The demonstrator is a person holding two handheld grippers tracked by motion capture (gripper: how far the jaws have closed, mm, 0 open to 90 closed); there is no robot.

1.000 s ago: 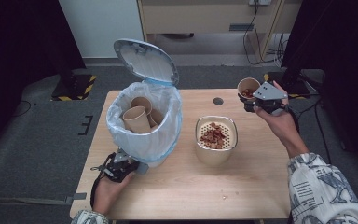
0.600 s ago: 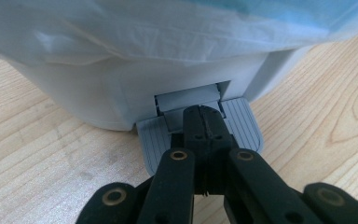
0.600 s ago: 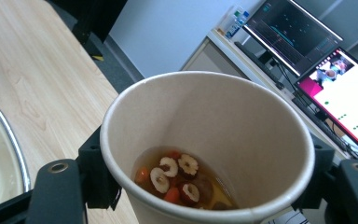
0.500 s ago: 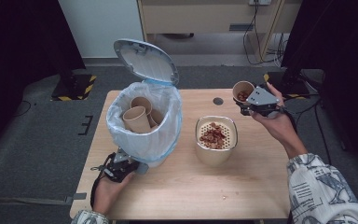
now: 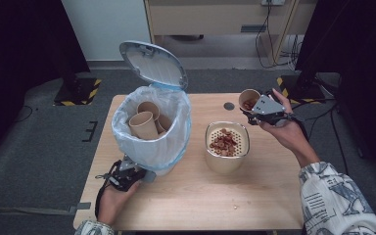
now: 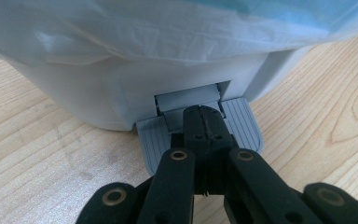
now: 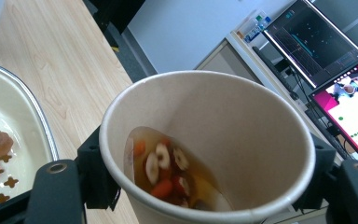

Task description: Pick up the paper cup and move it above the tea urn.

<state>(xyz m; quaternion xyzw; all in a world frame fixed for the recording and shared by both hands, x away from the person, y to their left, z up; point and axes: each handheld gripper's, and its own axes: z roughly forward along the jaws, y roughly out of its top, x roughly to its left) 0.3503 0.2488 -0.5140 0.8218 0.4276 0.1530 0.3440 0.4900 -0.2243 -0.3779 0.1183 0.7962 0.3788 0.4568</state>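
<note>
Our wooden table [image 5: 274, 196] stands on grey carpet. Left claw [image 6: 204, 122], together, presses the bin pedal [image 6: 242, 126]; right claw [image 7: 200, 186], at two o'clock, clamps a paper cup [image 7: 214, 121] holding liquid and fruit.

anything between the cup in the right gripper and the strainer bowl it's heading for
Nothing visible. The right gripper holds the paper cup in the air, just behind and to the right of the strainer bowl. The gap between them is open, with bare table below. The bin stands off to the left.

The high view looks forward and down on the table [image 5: 186, 205]. Each gripper view sits close: left faces the bin's pedal [image 6: 242, 123], right faces the cup [image 7: 205, 149].
</note>
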